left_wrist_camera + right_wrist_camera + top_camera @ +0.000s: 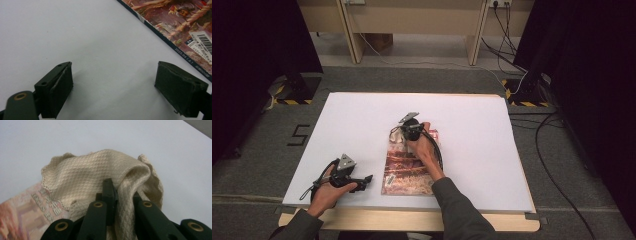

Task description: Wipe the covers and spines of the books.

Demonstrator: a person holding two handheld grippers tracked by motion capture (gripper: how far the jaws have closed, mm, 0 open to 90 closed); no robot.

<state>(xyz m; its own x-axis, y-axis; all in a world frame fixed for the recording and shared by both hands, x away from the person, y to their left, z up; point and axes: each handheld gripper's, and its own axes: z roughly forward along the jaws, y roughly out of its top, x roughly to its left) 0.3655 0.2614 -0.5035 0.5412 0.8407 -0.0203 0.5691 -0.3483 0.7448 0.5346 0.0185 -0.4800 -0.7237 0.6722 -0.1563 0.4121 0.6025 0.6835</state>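
Note:
A magazine with a reddish-brown cover lies near the front middle of the white sheet. My right gripper hovers over the magazine's far end, shut on a cream waffle-weave cloth. In the right gripper view the cloth bunches up around the pinching jaws of that gripper, and it drapes over the magazine. My left gripper rests low on the sheet just left of the magazine. Its jaws stand wide open with bare sheet between them, and the magazine's barcode corner lies beyond.
The white sheet covers a wooden table. Grey carpet surrounds it, with cables at the right. Black stands on hazard tape flank the far corners. A wooden desk stands behind.

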